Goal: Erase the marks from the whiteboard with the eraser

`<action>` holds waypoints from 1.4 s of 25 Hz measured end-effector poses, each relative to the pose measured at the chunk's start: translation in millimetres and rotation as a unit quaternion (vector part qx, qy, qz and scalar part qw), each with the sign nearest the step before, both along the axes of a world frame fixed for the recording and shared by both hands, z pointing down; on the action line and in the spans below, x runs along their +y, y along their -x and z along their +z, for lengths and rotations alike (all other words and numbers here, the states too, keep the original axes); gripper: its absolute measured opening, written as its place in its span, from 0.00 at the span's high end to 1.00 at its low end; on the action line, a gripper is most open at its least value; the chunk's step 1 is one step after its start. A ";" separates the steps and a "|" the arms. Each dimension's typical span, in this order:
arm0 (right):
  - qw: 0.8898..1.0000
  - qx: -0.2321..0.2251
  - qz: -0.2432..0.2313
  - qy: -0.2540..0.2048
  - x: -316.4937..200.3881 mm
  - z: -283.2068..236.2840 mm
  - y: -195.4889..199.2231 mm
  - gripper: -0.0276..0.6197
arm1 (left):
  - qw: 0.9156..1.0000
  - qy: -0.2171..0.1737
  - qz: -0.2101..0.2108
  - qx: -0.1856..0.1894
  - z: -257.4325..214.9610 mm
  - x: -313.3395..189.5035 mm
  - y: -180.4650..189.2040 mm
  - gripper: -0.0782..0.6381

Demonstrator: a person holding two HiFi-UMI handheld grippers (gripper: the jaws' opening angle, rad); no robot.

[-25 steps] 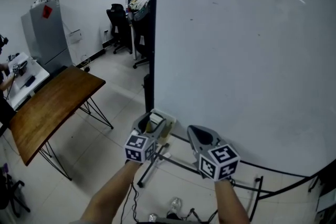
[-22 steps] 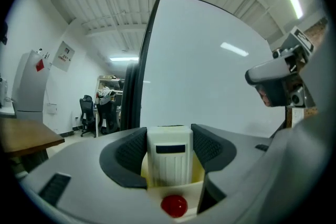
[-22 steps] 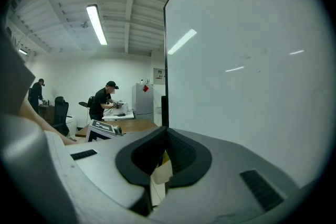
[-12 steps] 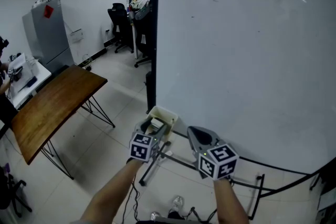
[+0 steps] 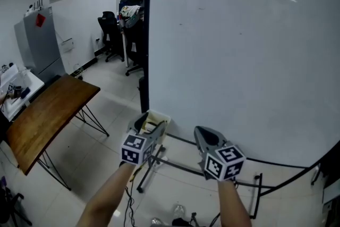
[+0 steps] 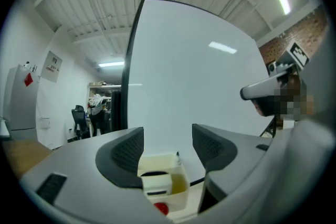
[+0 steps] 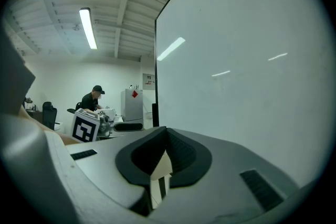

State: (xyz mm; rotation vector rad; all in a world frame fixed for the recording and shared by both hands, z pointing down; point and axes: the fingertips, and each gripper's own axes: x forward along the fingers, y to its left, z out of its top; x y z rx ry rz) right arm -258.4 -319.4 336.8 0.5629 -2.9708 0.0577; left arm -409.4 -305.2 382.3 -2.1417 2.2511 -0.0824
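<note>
The large white whiteboard (image 5: 239, 61) stands upright, its face nearly bare. A cream plastic box (image 5: 158, 116) hangs at its seven o'clock corner, holding a white block (image 6: 156, 184), possibly the eraser. The left gripper (image 5: 144, 127) points at the box, its jaws wide apart and gripping nothing. At four o'clock from it, the right gripper (image 5: 207, 136) has its jaws pressed together, empty.

A wooden table (image 5: 45, 114) (thin black legs) stands at left; beyond it, 1 grey cabinet (image 5: 40, 42) and 1 black office chair (image 5: 109, 34).
</note>
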 end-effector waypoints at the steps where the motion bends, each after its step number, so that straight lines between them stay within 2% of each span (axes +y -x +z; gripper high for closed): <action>1: 1.000 -0.007 0.006 -0.003 -0.4 -5.5 -6.1 0.97 | 1.000 -0.011 0.013 -0.004 -13.1 1.4 -10.8 0.51; 3: 1.000 -0.018 0.018 -0.010 -2.6 -16.7 -20.7 0.97 | 0.999 -0.027 0.040 -0.014 -36.1 2.1 -36.4 0.52; 8: 0.998 -0.040 0.044 -0.035 -4.9 -44.1 -57.1 0.97 | 0.992 -0.069 0.101 -0.019 -88.6 4.8 -102.3 0.81; 10: 0.997 -0.046 0.049 -0.044 -3.6 -53.5 -69.9 0.97 | 0.990 -0.077 0.117 -0.018 -100.4 4.5 -123.3 0.86; 20: 0.995 -0.076 0.046 -0.054 5.9 -71.0 -114.0 0.97 | 0.980 -0.061 0.187 0.021 -104.0 3.9 -198.5 0.89; 35: 0.995 -0.088 0.028 -0.044 1.0 -66.7 -122.8 0.97 | 0.981 -0.057 0.182 0.022 -102.4 3.4 -209.8 0.89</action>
